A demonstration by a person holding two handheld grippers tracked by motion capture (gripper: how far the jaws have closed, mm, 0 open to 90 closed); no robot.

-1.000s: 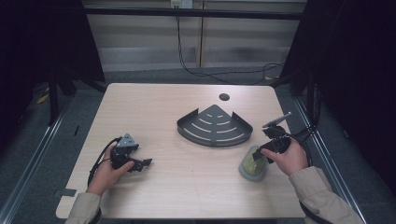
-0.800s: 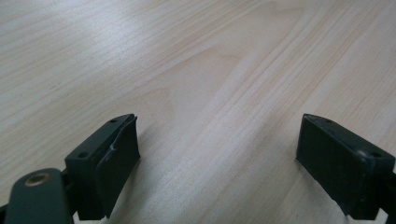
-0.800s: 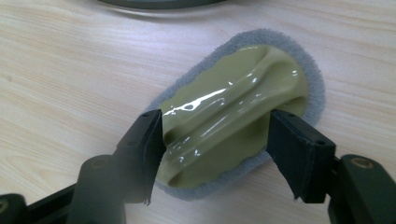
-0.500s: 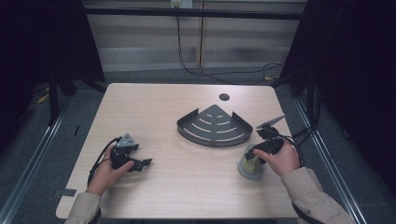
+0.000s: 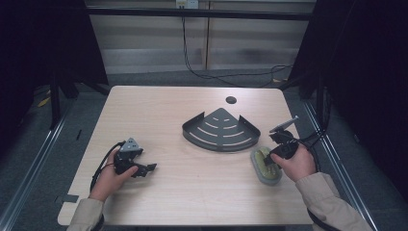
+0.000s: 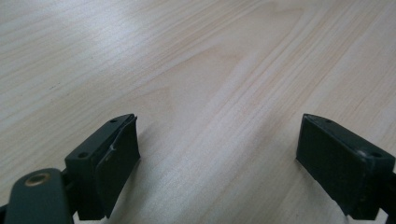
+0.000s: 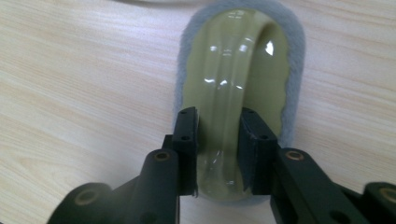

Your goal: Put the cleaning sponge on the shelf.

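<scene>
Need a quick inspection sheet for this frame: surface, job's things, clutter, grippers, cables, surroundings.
Surface: light wood-grain table, round hole near the far edge.
Job's things: dark slotted corner shelf mid-table; oval scrubbing pad with an olive glossy handle, grey fuzzy rim, lying beside the shelf's near right side.
Clutter: nothing seen.
Grippers: left gripper open over bare table; right gripper shut on the pad's handle.
Cables: black cable loops from the left gripper; another cable lies on the floor behind the table.
Surroundings: dark curtains at both sides, pale panel wall behind.
</scene>
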